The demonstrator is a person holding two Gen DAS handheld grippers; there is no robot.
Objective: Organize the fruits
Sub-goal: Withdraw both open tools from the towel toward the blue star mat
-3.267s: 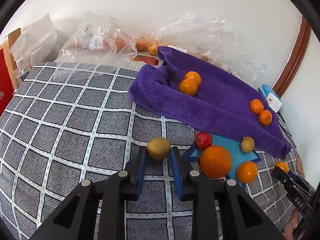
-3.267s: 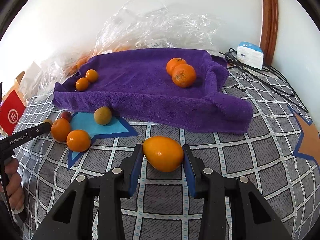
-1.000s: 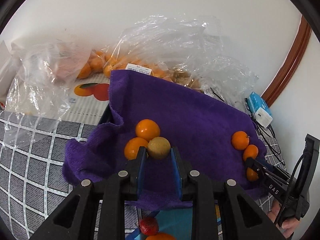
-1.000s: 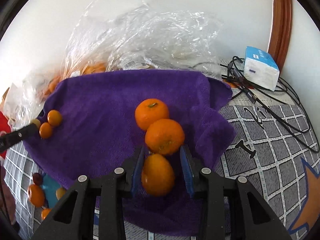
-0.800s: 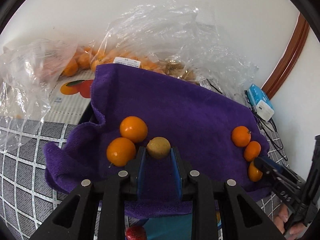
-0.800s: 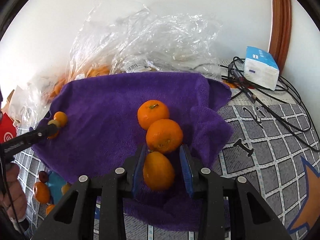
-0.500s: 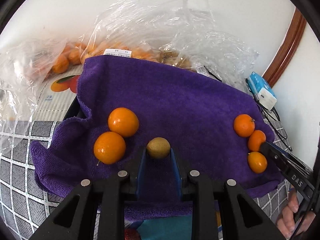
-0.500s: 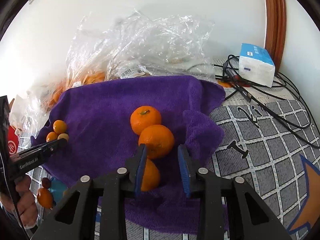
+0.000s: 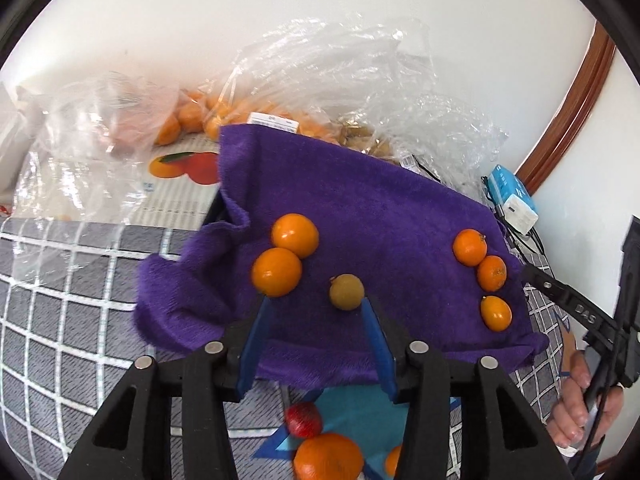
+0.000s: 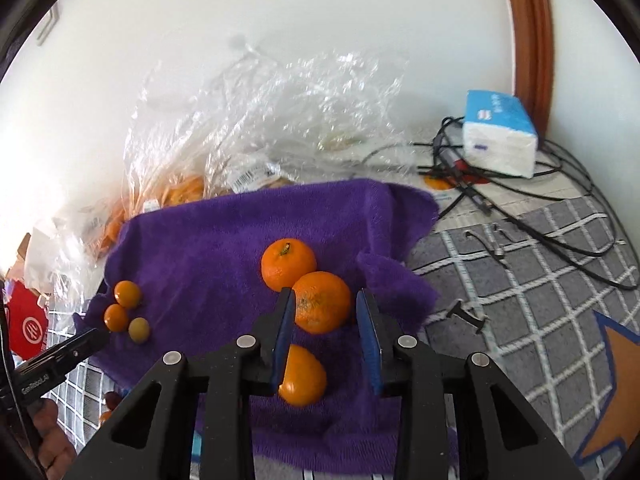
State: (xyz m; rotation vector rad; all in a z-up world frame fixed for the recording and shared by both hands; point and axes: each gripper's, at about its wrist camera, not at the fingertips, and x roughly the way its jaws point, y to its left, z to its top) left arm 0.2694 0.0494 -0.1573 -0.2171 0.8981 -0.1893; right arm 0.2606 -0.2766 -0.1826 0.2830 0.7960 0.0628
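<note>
While a red fruit (image 9: 303, 419) below the purple towel (image 9: 360, 208) is seen only by the left wrist view, cables (image 10: 520, 200) are shown only by the right. The left gripper (image 9: 314, 308), opening, has a brownish fruit (image 9: 346, 291) at its one o'clock, untouched. The right gripper (image 10: 325, 300) stands apart above an orange (image 10: 301, 375), gripping nothing. Oranges are held in clear plastic bags (image 9: 320, 80).

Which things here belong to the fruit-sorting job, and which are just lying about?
Job:
purple towel
small oranges
brownish round fruit
mandarins
red fruit

Lying about:
clear plastic bags
tissue pack
black cables
</note>
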